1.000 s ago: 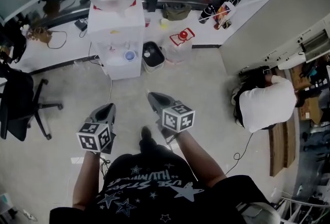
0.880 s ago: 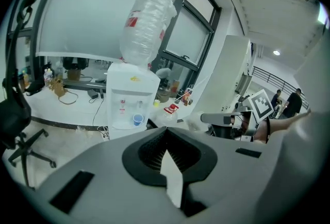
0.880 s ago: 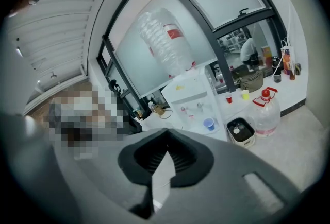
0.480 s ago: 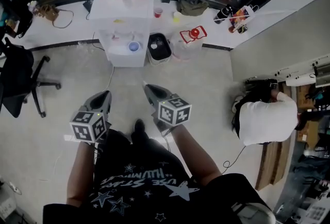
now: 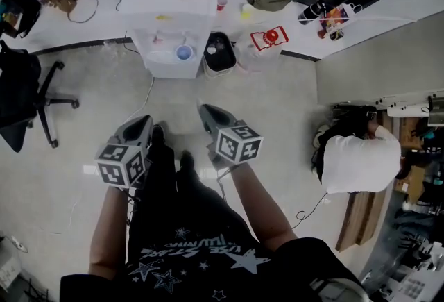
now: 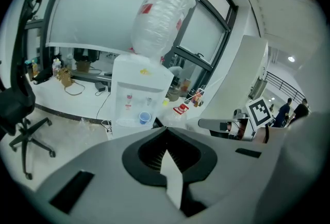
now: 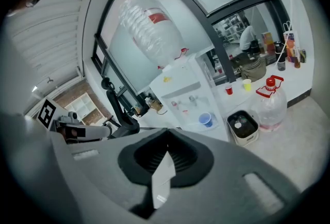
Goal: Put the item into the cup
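Left gripper [image 5: 143, 121]: clenched, jaws together, nothing between them; held low in front of the person's legs, pointing forward and down.
Right gripper [image 5: 204, 110]: clenched too, jaws together and empty; beside the left one, same heading.
Item: can't pick it out. Neither gripper carries anything, and no loose thing near the jaws reads as the one meant.
Cup, likeliest: blue cup [image 5: 184, 52], upright with its mouth up, on the drip tray of the water dispenser [image 5: 173, 12].
Other cups: red cup [image 7: 229, 89] and yellow cup [image 7: 247, 84] on the ledge past the dispenser, further out and to the right of both grippers.
Bearing from the jaws: blue cup is ahead of both and well apart. It sits a little left of the left gripper's line and to the right of the right gripper's line, so it falls between the two.
Nearer hand: the right, by a slight margin, judged from the head view.
Beside the cup: black bin [image 5: 220, 54] on the floor just to its right.
Next move, my reading: find and take the item first, as a carry to the cup has nothing to start with.
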Tool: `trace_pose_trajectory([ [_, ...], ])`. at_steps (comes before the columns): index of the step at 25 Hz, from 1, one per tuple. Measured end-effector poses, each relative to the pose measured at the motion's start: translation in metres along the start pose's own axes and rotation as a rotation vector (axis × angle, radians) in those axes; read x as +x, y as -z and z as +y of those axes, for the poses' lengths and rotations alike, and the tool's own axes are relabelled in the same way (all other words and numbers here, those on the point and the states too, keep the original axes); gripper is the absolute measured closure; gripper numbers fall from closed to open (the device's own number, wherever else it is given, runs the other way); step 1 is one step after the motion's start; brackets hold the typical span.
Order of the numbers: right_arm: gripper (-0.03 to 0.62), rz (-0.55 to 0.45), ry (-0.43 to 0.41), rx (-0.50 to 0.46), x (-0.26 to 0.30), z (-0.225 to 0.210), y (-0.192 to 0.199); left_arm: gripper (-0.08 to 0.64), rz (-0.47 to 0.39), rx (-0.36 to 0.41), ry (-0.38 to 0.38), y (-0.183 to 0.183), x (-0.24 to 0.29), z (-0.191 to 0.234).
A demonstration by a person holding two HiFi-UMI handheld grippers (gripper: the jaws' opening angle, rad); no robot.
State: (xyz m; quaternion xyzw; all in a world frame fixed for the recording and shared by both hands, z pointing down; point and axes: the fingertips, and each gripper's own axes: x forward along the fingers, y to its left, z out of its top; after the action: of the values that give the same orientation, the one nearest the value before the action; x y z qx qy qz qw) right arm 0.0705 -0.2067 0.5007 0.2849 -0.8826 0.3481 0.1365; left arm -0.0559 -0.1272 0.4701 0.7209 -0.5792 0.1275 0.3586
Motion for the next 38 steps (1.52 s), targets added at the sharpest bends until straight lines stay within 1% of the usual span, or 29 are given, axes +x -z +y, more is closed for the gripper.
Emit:
trace_pose_trajectory([
  [4,0.591,0.016,0.052,0.019,0.022,-0.019,-0.002,0.554,0.027,-0.020,0.034,-0.001,0.029,0.022],
  [6,0.591,0.032,0.074,0.014,0.034,-0.026,-0.003,0.554,0.032,-0.034,0.052,-0.005,0.042,0.032],
  [13,0.591,0.060,0.116,0.013,0.081,-0.049,-0.014,0.554,0.055,-0.047,0.092,-0.017,0.088,0.067],
  [18,0.591,0.072,0.131,0.004,0.117,-0.059,-0.022,0.554,0.072,-0.010,0.113,-0.024,0.116,0.091],
  [20,0.591,0.079,0.140,0.000,0.131,-0.064,-0.022,0.554,0.069,-0.009,0.115,-0.025,0.126,0.103],
  [23,0.591,0.090,0.156,0.005,0.149,-0.070,-0.017,0.554,0.070,-0.016,0.123,-0.019,0.142,0.118],
  [28,0.591,0.090,0.173,0.027,0.180,-0.080,-0.003,0.554,0.100,0.009,0.136,0.000,0.170,0.143],
  [31,0.591,0.085,0.183,0.034,0.200,-0.091,0.004,0.554,0.097,0.001,0.133,0.007,0.183,0.157],
  [34,0.591,0.066,0.191,0.031,0.215,-0.101,0.004,0.554,0.077,0.001,0.138,0.010,0.194,0.165],
  [38,0.591,0.033,0.190,0.042,0.237,-0.113,0.001,0.554,0.079,0.006,0.131,0.016,0.213,0.183],
])
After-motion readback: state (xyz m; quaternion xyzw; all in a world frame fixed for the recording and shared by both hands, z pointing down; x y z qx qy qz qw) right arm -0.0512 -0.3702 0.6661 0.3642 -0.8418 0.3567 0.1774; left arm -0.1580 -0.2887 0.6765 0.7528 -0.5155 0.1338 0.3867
